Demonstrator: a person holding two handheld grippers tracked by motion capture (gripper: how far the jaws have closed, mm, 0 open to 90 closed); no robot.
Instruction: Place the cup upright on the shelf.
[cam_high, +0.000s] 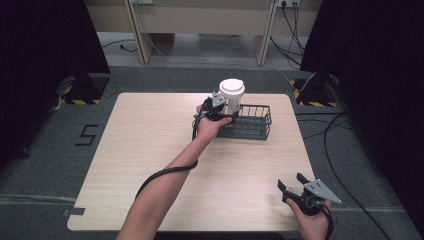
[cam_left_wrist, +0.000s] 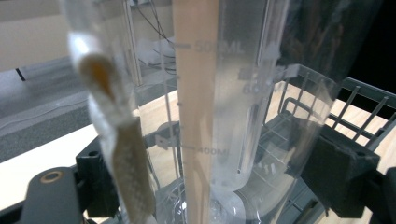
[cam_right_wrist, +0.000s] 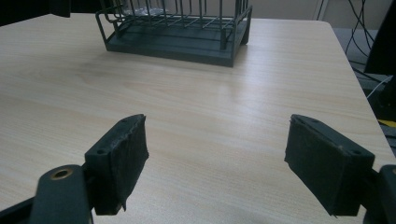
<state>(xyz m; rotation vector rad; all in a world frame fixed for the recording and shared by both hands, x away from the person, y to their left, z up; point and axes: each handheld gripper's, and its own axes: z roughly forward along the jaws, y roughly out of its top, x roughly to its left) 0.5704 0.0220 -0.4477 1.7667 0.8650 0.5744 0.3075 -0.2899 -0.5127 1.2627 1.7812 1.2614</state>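
A tall clear measuring bottle (cam_high: 231, 95) with a white lid stands upright at the left end of a dark wire basket (cam_high: 256, 126) on the far side of the table. My left gripper (cam_high: 223, 114) is shut on the bottle's lower part. In the left gripper view the bottle (cam_left_wrist: 233, 107), with its 400 and 500 ML marks, spans the gap between both pads of that gripper (cam_left_wrist: 217, 184), and the basket (cam_left_wrist: 364, 109) lies behind it. My right gripper (cam_high: 291, 181) stands open near the table's front right corner. It (cam_right_wrist: 217, 163) holds nothing and faces the basket (cam_right_wrist: 177, 44).
The light wooden table (cam_high: 150, 150) has bare room left of and in front of the basket. Cables (cam_high: 345, 150) trail over the grey floor at the right. Dark curtains hang at both sides and a desk stands beyond the table.
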